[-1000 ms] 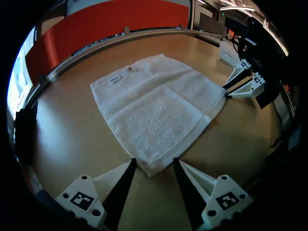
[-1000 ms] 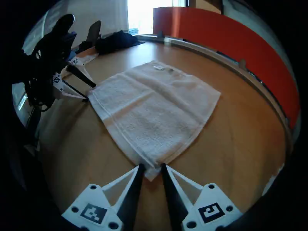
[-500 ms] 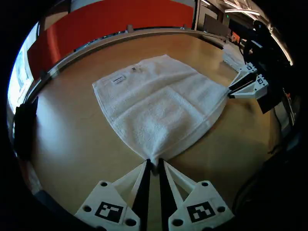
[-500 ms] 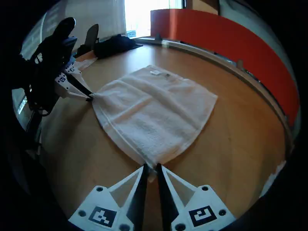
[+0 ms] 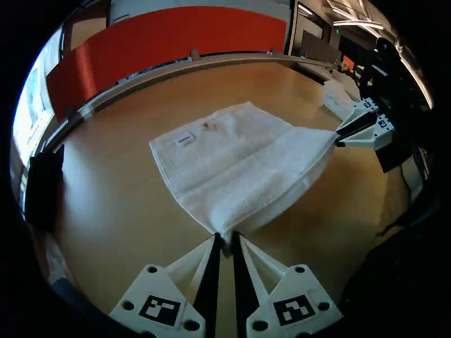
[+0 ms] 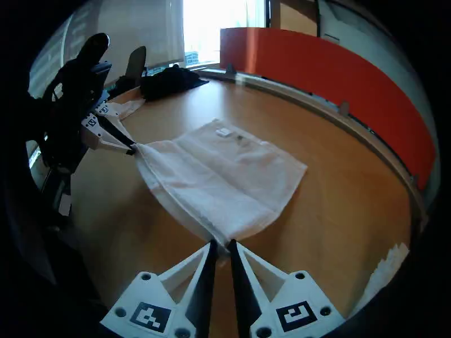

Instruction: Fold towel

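Entry: fold towel, first fold under way.

Left tool [image 5: 225, 236]: fingers drawn narrow, pinching one near corner of the towel [image 5: 237, 163]. Right tool [image 6: 221, 243]: likewise narrow, pinching the neighbouring near corner. Each tool can also be seen farther off in the other's view, with cloth at its tips, which agrees with both grips.

Towel position: middle of the wooden surface [image 5: 113, 191]. The near edge is raised off the surface and hangs stretched between the two tools. The far edge, with the small label [image 5: 185, 138] near it, lies flat on the wood. The cloth slopes up from there toward me.

Progress, my judgement: corners gripped and lifted, so the pick-up is done. No fold is laid yet. Left to do: carry the held edge across to the far edge, match the corners, lower, let go. Further folds may follow; I cannot tell how many are wanted.

Containers: I make out none on the surface, so no contents to log. A dark bundle [image 6: 169, 81] lies at the far rim, well apart from the towel.
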### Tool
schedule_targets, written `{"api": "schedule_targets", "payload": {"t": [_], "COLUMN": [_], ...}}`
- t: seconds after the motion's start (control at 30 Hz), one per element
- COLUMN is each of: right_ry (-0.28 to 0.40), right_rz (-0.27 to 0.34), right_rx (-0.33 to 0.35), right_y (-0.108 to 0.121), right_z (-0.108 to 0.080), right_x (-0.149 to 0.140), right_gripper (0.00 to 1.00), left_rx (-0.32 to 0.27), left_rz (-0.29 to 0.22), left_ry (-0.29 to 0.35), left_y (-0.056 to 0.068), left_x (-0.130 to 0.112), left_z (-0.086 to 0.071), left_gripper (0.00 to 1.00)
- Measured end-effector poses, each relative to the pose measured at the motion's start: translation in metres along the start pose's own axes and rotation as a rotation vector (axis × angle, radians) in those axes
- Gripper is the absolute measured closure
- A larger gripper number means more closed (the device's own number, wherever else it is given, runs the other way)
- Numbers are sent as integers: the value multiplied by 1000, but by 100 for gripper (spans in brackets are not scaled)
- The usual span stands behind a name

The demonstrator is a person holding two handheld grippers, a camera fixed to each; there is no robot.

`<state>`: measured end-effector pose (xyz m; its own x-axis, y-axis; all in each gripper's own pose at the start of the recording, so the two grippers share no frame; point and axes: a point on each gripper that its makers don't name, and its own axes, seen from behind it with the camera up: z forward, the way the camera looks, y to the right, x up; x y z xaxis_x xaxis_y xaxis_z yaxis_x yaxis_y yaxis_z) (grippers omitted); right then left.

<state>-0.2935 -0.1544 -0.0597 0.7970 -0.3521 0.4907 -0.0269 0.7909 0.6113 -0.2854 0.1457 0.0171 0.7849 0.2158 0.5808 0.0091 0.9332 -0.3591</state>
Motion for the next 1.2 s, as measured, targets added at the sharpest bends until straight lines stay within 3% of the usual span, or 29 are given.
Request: {"api": "schedule_targets", "payload": {"t": [0.53,0.83,1.2], "right_ry": [44,45,33], "right_rz": [-8,-4,-7], "right_rx": [30,38,46], "right_y": [-18,-20,-21], "right_z": [-46,-61,-66], "right_x": [32,38,40], "right_gripper": [82,82,82], "left_rx": [-8,-27,-36], "left_rz": [-2,-7,-34], "left_ry": [12,19,15], "left_y": [10,17,21], "left_x": [21,29,27], "left_z": [-46,-65,-71], "left_gripper": [85,85,85]}}
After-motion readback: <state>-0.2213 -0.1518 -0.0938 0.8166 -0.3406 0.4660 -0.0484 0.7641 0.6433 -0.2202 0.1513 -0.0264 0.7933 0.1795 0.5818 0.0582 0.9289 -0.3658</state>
